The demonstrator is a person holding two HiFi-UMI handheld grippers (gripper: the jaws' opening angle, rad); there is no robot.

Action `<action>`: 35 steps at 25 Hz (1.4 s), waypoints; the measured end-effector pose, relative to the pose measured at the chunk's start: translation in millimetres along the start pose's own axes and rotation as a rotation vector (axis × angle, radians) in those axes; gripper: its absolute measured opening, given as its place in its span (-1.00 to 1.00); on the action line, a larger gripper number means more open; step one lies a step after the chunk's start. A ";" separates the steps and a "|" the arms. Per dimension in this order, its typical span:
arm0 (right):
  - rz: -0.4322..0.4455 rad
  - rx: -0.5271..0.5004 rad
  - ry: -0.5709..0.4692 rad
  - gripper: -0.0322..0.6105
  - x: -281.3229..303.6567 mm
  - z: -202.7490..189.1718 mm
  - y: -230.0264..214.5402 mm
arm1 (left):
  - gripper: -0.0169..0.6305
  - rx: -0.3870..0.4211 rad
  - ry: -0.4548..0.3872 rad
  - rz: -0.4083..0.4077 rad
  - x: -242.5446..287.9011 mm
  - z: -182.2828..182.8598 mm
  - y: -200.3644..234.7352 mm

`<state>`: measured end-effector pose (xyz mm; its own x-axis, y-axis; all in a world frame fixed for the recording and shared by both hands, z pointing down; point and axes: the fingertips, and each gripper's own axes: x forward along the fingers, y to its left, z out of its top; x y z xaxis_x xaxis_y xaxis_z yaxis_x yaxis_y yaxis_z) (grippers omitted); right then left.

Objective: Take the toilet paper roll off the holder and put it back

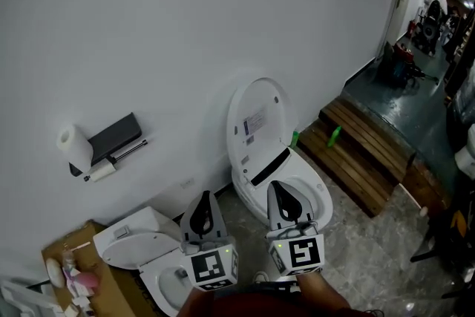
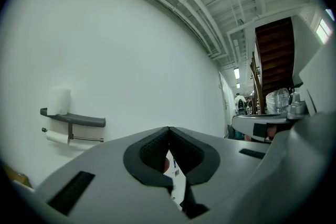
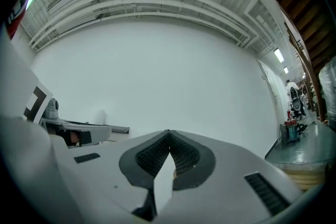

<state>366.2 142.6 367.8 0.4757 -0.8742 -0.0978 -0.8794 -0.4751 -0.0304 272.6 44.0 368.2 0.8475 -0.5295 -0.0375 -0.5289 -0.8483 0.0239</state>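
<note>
Over on the far left wall, gotta reach the toilet paper roll [image 1: 102,172] under the holder [image 1: 119,139], well apart from left gripper [image 1: 205,197] and right gripper [image 1: 276,186], jaws pressed together, empty. Might knock the spare roll [image 1: 74,147] off coming in high.

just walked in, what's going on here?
A person holds the left claw and right claw low by the open toilet, both shut and empty. They are well short of the wall holder. One full roll stands on its shelf; a thinner roll hangs on the bar below. Neither is touched.
</note>
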 end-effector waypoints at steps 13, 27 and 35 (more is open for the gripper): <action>0.189 0.007 0.012 -0.85 131.0 -25.5 50.5 | -0.90 0.006 0.000 0.201 56.6 -8.9 105.6; 0.531 0.014 0.010 -0.85 273.1 -25.4 272.8 | -0.90 0.030 -0.028 0.516 43.4 17.7 334.2; 0.577 -0.010 0.023 -0.85 290.8 -23.6 312.2 | -0.90 0.025 -0.032 0.581 34.2 22.0 373.3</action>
<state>230.5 -262.3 353.4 -0.0810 -0.9940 -0.0738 -0.9964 0.0789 0.0311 103.1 -290.8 353.8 0.4166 -0.9074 -0.0556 -0.9079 -0.4184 0.0260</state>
